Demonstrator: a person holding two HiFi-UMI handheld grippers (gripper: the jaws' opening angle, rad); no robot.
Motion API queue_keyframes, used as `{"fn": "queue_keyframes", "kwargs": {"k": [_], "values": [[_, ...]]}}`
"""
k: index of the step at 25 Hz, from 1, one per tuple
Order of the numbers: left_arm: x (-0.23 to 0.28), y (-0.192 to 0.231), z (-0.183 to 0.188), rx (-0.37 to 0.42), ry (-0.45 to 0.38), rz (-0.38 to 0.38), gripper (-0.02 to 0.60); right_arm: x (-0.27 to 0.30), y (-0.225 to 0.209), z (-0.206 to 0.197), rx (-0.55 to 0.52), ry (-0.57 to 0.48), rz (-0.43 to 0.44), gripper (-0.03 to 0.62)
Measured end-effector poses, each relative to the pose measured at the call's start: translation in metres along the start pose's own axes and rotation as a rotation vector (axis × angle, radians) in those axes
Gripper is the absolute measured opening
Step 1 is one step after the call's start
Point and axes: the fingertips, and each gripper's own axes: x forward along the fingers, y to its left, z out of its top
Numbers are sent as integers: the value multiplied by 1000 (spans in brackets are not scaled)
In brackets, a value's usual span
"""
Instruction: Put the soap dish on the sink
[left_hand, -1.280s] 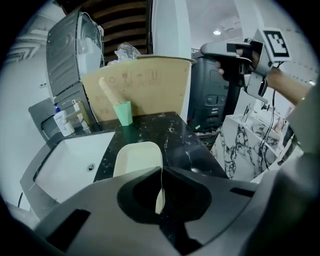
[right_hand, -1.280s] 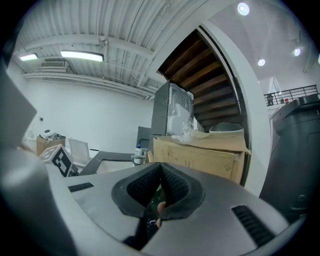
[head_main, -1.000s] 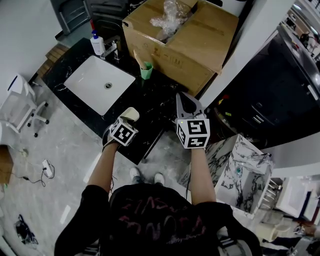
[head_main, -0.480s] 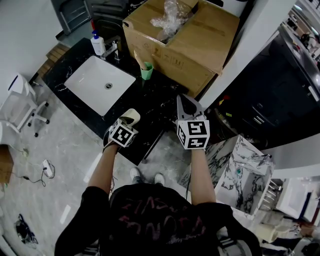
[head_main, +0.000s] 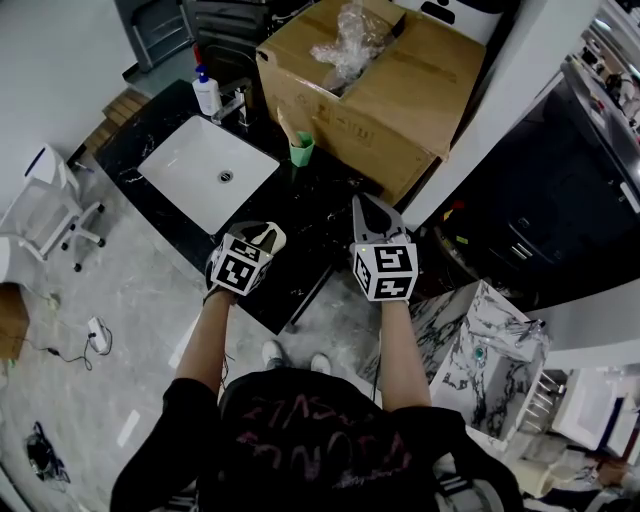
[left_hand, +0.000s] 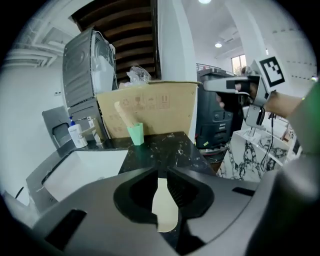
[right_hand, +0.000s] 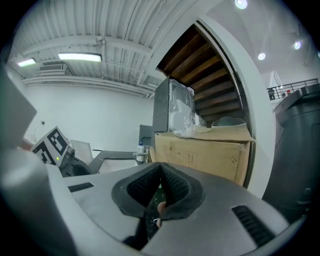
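1. Left gripper (left_hand: 161, 173): my jaws are clamped on the soap dish (left_hand: 164, 211). The dish is cream-coloured and sits edge-on in the narrow gap between the ribbed pads, with its rounded end hanging below them.

2. Position: in the head view I hold the dish above the front part of the black marble counter (head_main: 312, 205). It is close to the near right corner of the white sink (head_main: 185, 162) and is not resting on anything.

3. Right gripper (right_hand: 160, 169): my jaws are closed together at the tips with nothing between them. I hold this gripper over the counter's right end, apart from the left one.

4. Surroundings:
- A green cup (head_main: 300, 152) with a pale stick in it stands on the counter just right of the sink.
- A large open cardboard box (head_main: 400, 85) with crumpled plastic wrap (head_main: 350, 35) inside stands directly behind the cup and fills the counter's back right part.
- A faucet (head_main: 240, 100) and a white pump bottle (head_main: 207, 95) stand at the far rim of the sink.

5. Clearance: only bare counter lies between the dish and the sink's near rim.
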Motion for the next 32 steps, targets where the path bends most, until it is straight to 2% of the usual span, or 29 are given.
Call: {"fn": "queue_keyframes", "kwargs": {"k": [4, 18, 32], "values": [[-23, 15, 27, -62, -105, 50, 46, 0, 2, 2, 15, -8, 11, 14], [-108, 45, 105, -90, -399, 215, 16, -1, 17, 8, -2, -10, 44, 12], [-135, 50, 107, -114, -474, 269, 15, -4, 18, 14, -7, -26, 48, 12]]}}
